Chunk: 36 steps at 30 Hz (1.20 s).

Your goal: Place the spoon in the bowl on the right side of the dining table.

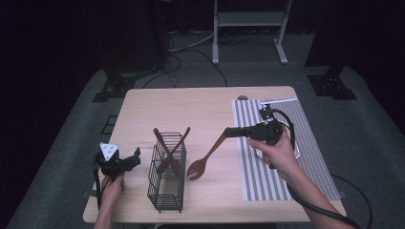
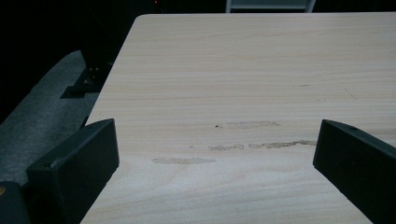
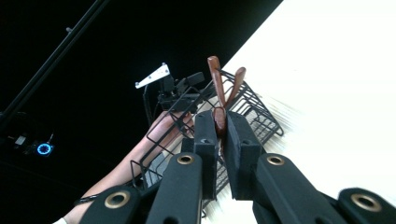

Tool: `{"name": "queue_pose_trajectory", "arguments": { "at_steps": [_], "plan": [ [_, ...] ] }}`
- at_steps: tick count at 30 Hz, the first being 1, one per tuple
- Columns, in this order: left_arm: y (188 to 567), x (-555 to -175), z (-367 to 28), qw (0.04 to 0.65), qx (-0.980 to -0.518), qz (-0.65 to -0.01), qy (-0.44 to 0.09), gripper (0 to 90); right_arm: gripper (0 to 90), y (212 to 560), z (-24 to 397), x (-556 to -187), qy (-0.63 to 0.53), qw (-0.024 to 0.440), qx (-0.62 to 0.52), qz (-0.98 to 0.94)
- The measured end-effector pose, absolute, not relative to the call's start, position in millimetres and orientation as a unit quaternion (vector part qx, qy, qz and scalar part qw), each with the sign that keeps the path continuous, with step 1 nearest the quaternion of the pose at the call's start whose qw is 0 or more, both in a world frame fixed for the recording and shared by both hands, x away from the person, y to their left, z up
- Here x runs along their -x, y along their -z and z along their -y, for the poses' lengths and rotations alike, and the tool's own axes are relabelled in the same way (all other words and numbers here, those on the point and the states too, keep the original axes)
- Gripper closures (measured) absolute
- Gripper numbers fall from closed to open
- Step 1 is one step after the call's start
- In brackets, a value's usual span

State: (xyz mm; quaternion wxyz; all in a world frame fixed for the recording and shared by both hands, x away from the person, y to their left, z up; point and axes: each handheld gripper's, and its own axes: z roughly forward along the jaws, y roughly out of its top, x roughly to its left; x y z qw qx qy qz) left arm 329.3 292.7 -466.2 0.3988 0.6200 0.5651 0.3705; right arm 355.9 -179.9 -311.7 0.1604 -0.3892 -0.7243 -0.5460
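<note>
While the wooden spoon (image 1: 206, 156) is gripped by the right gripper (image 1: 230, 132), transfer to the wire basket (image 1: 166, 183) is judged next; the left gripper (image 1: 135, 156) fingers (image 2: 79, 168) are released.

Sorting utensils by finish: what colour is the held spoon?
Reddish-brown wood; the spoon shows best in the high view.

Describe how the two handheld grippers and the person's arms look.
Both grippers are black, each with two blocky black jaws. The left gripper carries a grey three-cornered plate on top. The right gripper has brass-coloured rivets on its links and trails a thick black cable. The forearms are bare, with no sleeves in view.
</note>
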Motion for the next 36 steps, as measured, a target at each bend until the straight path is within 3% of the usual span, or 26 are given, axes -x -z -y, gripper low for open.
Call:
{"name": "queue_pose_trajectory", "arguments": {
  "at_steps": [36],
  "plan": [
    [466.3,-329.4,-292.8,0.399,-0.619,-0.565,-0.371,0.0,83.2,348.1,214.0,-368.1,0.534,0.157,0.443,0.703]
  ]
}}
